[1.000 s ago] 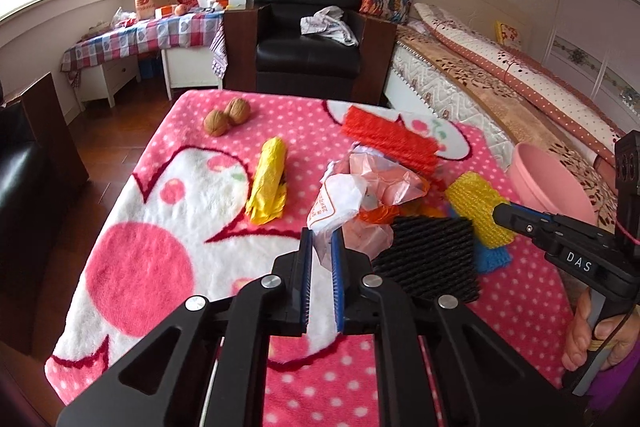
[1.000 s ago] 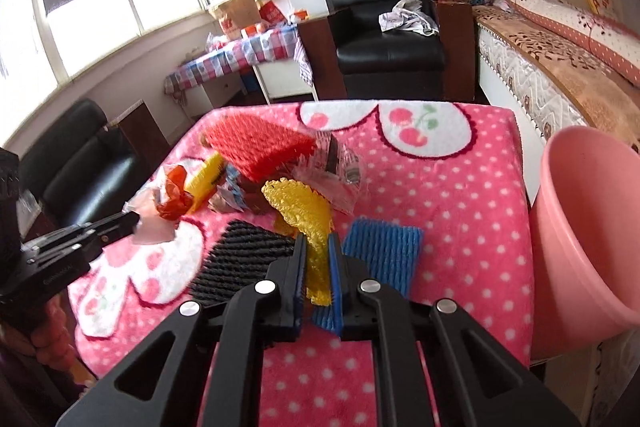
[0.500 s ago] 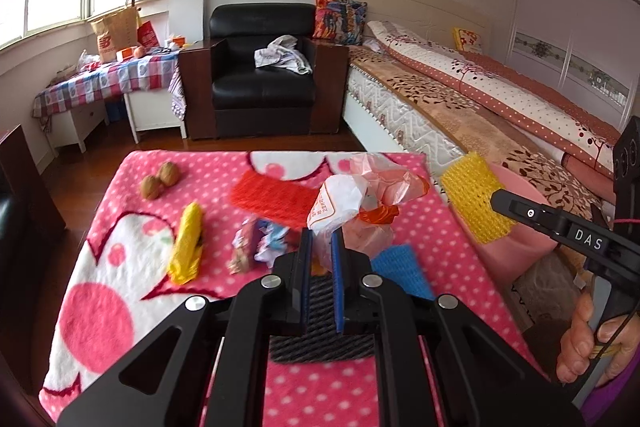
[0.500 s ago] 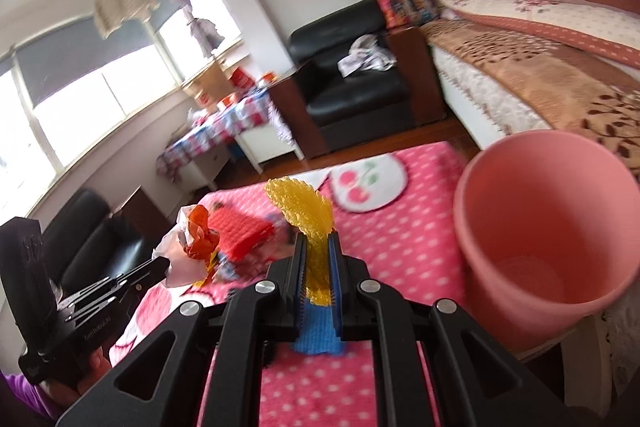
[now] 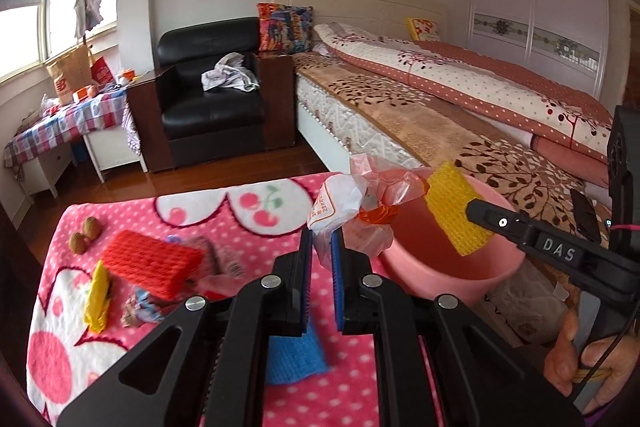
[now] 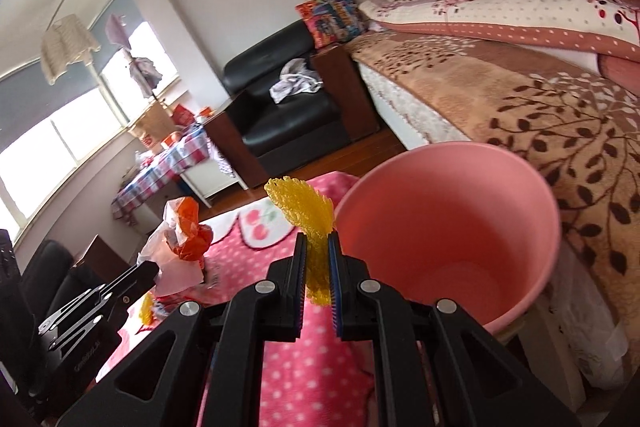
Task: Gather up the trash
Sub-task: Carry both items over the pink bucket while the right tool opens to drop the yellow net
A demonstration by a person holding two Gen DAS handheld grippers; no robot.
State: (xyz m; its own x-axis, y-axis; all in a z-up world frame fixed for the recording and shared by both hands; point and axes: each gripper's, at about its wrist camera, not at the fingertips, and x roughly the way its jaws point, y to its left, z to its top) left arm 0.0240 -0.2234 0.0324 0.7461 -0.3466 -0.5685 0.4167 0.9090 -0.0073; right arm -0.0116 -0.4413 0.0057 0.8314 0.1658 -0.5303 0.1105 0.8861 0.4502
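My left gripper (image 5: 322, 241) is shut on a bunch of crumpled plastic bags (image 5: 360, 205), white, pink and orange, held up beside the pink bin (image 5: 452, 267). My right gripper (image 6: 318, 247) is shut on a yellow foam net (image 6: 308, 223), at the bin's (image 6: 460, 227) left rim; from the left wrist view that net (image 5: 456, 211) hangs over the bin's mouth. The bags (image 6: 180, 243) also show at the left of the right wrist view. A red foam net (image 5: 150, 263), a yellow wrapper (image 5: 97, 299), a blue foam net (image 5: 294, 355) and small wrappers (image 5: 140, 309) lie on the pink blanket (image 5: 192, 219).
Two walnuts (image 5: 84, 235) sit at the blanket's far left. A bed (image 5: 460, 99) runs behind the bin, a black armchair (image 5: 216, 99) stands beyond the blanket, and a checked table (image 5: 60, 119) is by the window. A hand (image 5: 580, 359) grips the right tool.
Both grippers swung right and rose, carrying the bags and the yellow net from over the blanket to the pink bin. The black foam net has dropped out of view.
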